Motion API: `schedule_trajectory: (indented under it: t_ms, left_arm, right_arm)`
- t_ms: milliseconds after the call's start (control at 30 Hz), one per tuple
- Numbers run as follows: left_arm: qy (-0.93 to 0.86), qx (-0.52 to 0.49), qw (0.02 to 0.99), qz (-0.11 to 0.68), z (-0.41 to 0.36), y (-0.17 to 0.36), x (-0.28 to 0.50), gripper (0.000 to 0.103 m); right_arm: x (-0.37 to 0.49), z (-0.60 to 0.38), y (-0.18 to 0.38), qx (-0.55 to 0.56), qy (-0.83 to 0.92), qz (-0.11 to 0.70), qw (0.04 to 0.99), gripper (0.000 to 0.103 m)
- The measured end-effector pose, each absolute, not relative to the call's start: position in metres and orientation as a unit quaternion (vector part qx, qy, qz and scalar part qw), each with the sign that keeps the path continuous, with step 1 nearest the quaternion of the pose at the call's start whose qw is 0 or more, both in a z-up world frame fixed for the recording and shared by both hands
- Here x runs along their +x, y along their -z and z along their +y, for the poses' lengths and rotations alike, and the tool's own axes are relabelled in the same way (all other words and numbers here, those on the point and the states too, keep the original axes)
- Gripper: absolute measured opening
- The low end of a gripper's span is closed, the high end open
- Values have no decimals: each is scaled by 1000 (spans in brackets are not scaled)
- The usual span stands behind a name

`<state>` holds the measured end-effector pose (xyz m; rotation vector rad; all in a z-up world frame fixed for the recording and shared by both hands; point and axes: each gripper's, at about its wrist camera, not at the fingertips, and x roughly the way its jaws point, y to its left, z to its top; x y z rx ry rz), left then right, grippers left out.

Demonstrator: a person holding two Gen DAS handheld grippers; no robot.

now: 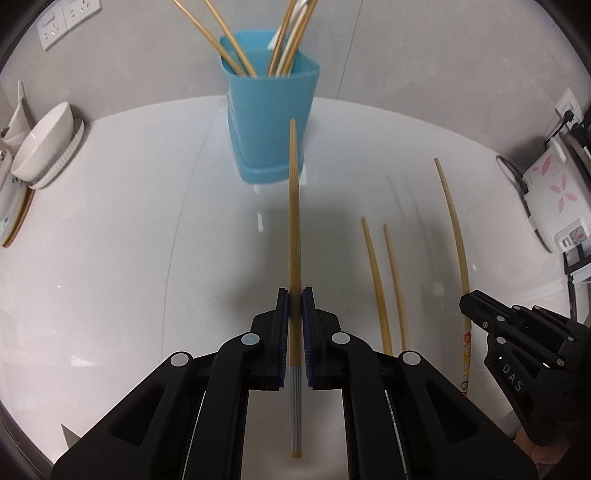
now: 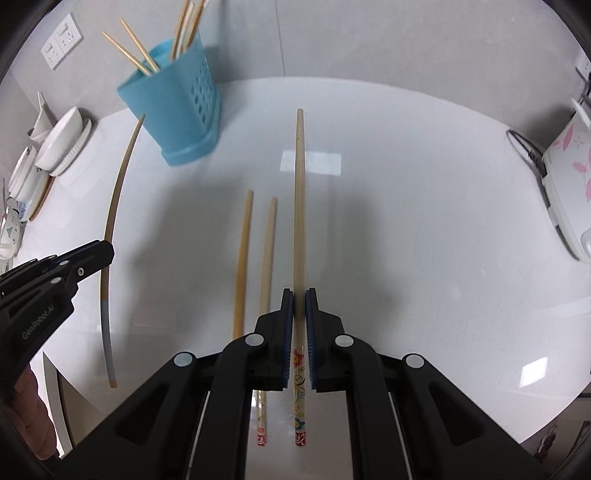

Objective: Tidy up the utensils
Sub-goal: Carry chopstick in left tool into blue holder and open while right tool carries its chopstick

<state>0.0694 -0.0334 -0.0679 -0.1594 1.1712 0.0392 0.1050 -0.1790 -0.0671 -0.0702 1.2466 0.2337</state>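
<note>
My left gripper (image 1: pixel 294 295) is shut on a bamboo chopstick with a grey end (image 1: pixel 294 221), held above the white table and pointing at the blue utensil holder (image 1: pixel 271 122), which holds several chopsticks. My right gripper (image 2: pixel 299 295) is shut on a chopstick with a flower-patterned end (image 2: pixel 300 206), also lifted. Two more chopsticks (image 2: pixel 243 258) (image 2: pixel 266 254) lie side by side on the table just left of the right gripper. In the right wrist view the left gripper (image 2: pixel 107 254) shows at left with its chopstick (image 2: pixel 114 206), and the holder (image 2: pixel 177 110) stands at the far left.
White bowls and plates (image 1: pixel 44 144) are stacked at the table's left edge. A white appliance with pink flowers (image 2: pixel 569 177) and its cable stand at the right edge. Wall sockets (image 1: pixel 66 18) are on the back wall. The white table (image 2: pixel 406 221) ends near me.
</note>
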Motion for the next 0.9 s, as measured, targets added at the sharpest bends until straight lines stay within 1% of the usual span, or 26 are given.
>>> schedule_trajectory:
  t_ms: [200,500,900]
  left_arm:
    - [-17,-84,847,524,-15,32,77,7]
    - [-26,-109,865,488,8,2,92,6]
    - [-25,-115,887,446,27,-42,117,6]
  right_arm:
    - [116,-167,48,-31,-116,559,820,6]
    - [135,-165,15,-22,-122,522,844,6]
    - [163,-155,-27,-28,-126,471,873,6]
